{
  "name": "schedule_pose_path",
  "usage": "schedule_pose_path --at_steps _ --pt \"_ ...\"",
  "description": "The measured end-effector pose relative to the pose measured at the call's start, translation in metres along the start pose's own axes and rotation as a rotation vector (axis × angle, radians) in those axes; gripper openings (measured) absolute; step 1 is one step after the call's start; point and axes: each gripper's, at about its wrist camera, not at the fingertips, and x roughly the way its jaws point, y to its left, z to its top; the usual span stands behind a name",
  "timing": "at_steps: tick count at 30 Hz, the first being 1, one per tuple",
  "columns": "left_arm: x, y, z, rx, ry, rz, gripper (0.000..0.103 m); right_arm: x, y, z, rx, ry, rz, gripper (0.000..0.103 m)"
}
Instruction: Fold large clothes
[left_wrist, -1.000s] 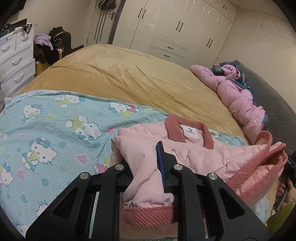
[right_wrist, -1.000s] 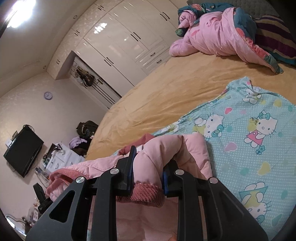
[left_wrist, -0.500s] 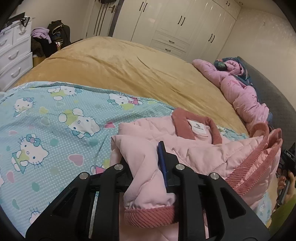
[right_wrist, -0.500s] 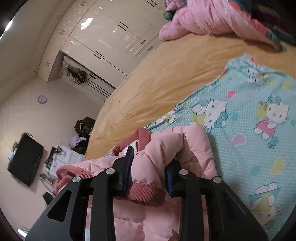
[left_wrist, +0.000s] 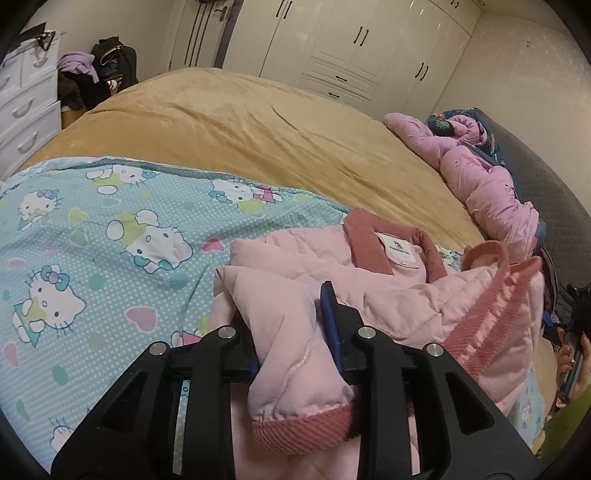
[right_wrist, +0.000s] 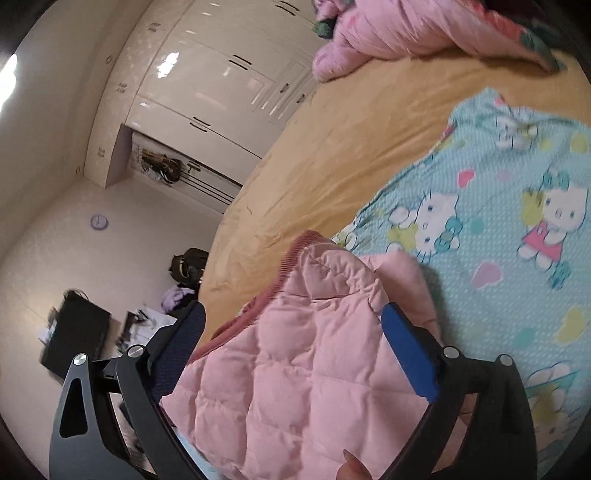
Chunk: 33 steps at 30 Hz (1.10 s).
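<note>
Jacket (left_wrist: 399, 291) lies collar-away from my clenched left gripper (left_wrist: 291, 325), which grips its sleeve, while my right gripper (right_wrist: 295, 325), released, straddles the quilted hem.

— What lies across my bed?
— A light-blue cartoon-cat patterned sheet (left_wrist: 110, 229) spread over the mustard-yellow plush bedspread (left_wrist: 236, 125), a crumpled pink quilt (left_wrist: 484, 177) bunched beside the grey headboard (left_wrist: 546, 192).
— And behind?
— Glossy white built-in wardrobes (left_wrist: 347, 48), a white chest of drawers (left_wrist: 26, 110), a round lilac wall clock (right_wrist: 99, 222).
</note>
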Motion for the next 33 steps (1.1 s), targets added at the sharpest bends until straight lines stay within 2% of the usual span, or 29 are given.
schedule_pose_path --at_steps 7,10,12,14,16,18,20,22,24,27,30,33 --pt "-0.005 0.000 0.003 -0.019 0.000 -0.021 0.023 0.020 0.008 -0.025 -0.231 0.061 -0.213 0.098" --pt "-0.009 -0.002 0.006 -0.021 0.002 -0.066 0.041 0.038 0.008 -0.036 -0.304 0.123 -0.279 0.098" --pt "-0.015 -0.005 0.008 -0.022 -0.003 -0.101 0.060 0.044 0.008 -0.044 -0.334 0.133 -0.299 0.098" --pt "-0.021 -0.008 0.009 -0.021 -0.013 -0.131 0.071 0.048 0.007 -0.048 -0.342 0.137 -0.309 0.098" --pt "-0.028 -0.012 0.011 -0.015 -0.023 -0.142 0.075 0.050 0.007 -0.050 -0.351 0.140 -0.314 0.098" --pt "-0.037 -0.016 0.014 -0.021 -0.034 -0.171 0.087 0.049 0.006 -0.051 -0.351 0.142 -0.317 0.098" --pt "-0.049 -0.015 0.018 -0.027 -0.059 -0.197 0.094 0.048 0.005 -0.052 -0.347 0.146 -0.316 0.098" --pt "-0.066 -0.012 0.022 -0.010 -0.121 -0.206 0.094 0.046 0.005 -0.053 -0.348 0.152 -0.314 0.098" --pt "-0.083 -0.007 0.023 0.001 -0.182 -0.186 0.094 0.043 0.007 -0.053 -0.362 0.153 -0.321 0.098" --pt "-0.093 0.002 0.019 0.049 -0.219 -0.069 0.094 0.038 0.009 -0.052 -0.386 0.132 -0.339 0.098" --pt "-0.073 0.010 0.008 0.084 -0.155 0.034 0.094 0.036 0.010 -0.048 -0.389 0.107 -0.341 0.098" --pt "-0.040 0.018 -0.007 0.085 -0.059 0.067 0.094 0.040 0.012 -0.044 -0.391 0.097 -0.361 0.098"
